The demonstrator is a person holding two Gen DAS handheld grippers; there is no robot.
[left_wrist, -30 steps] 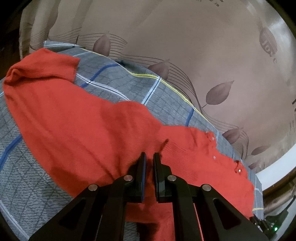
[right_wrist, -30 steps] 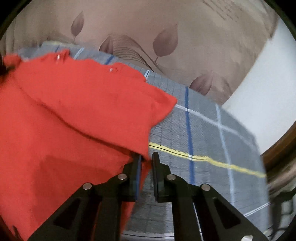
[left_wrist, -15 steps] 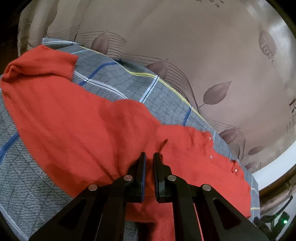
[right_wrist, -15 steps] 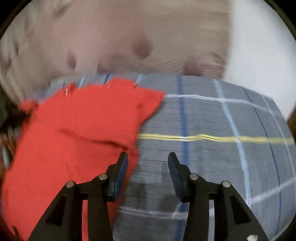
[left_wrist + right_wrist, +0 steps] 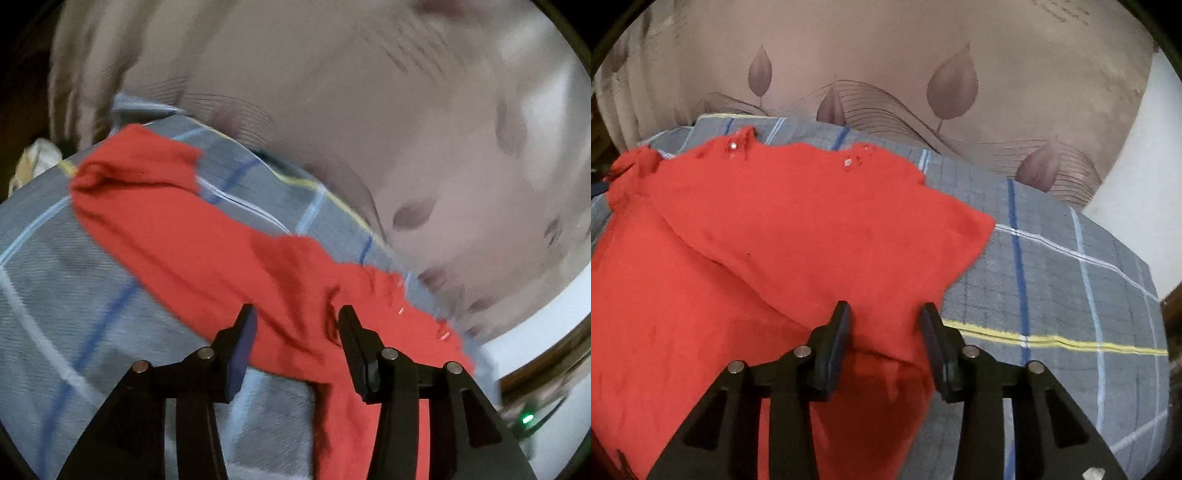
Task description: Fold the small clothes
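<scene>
The left gripper is standing with its black jaws spread apart, having just been opening after pinching a fold of the red knitted garment a second ago; the cloth is now lying loose below the gap, with neither pad pressing on it. That view is smeared with motion blur, which suggests the hand is pulling away. The right gripper is also parted, having sprung open and then just been closing a little, and its jaws are hovering around the near edge of the garment's upper folded layer without visibly squeezing it. The red knitted garment is resting on the grey checked bedcover with blue, white and yellow lines, in front of a beige leaf-patterned curtain. Both releases suggest one fold has been laid, with a re-grip for the next fold likely coming.
</scene>
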